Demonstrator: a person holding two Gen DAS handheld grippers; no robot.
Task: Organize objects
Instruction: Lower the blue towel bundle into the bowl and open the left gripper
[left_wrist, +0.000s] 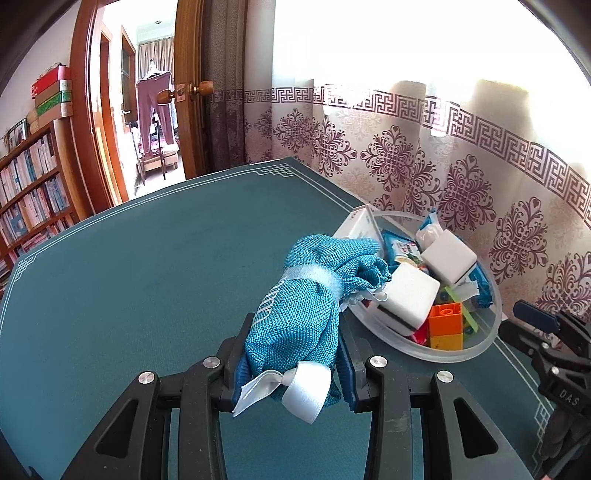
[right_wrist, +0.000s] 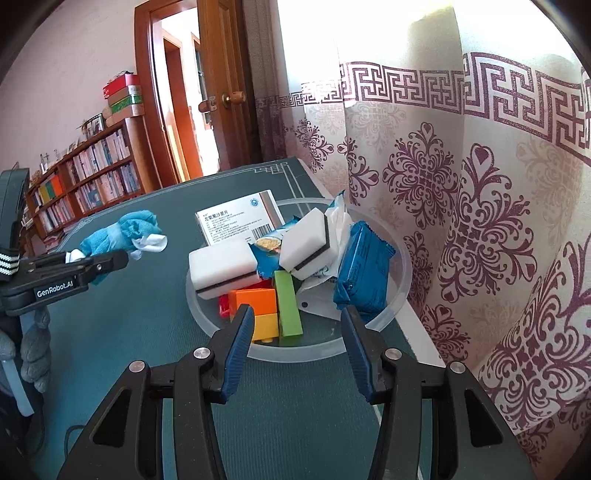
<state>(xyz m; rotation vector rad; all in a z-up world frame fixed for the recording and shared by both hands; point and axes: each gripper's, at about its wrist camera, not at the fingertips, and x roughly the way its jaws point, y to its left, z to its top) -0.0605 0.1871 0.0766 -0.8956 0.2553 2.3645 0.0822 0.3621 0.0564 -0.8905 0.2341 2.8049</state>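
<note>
The left gripper (left_wrist: 295, 354) was clamped on a teal mesh pouch (left_wrist: 299, 306) tied with white ribbon, held off the green table mat (left_wrist: 129, 277), probably lifted clear of the clear plastic bowl (right_wrist: 399, 291) for sorting. The right gripper (right_wrist: 295, 332) stood apart, empty, at the bowl's near rim beside the orange building block (right_wrist: 255, 299).

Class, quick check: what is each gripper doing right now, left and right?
Left gripper: jaws closed on the blue mesh pouch.
Right gripper: jaws open, holding nothing, in front of the clear bowl.
</note>
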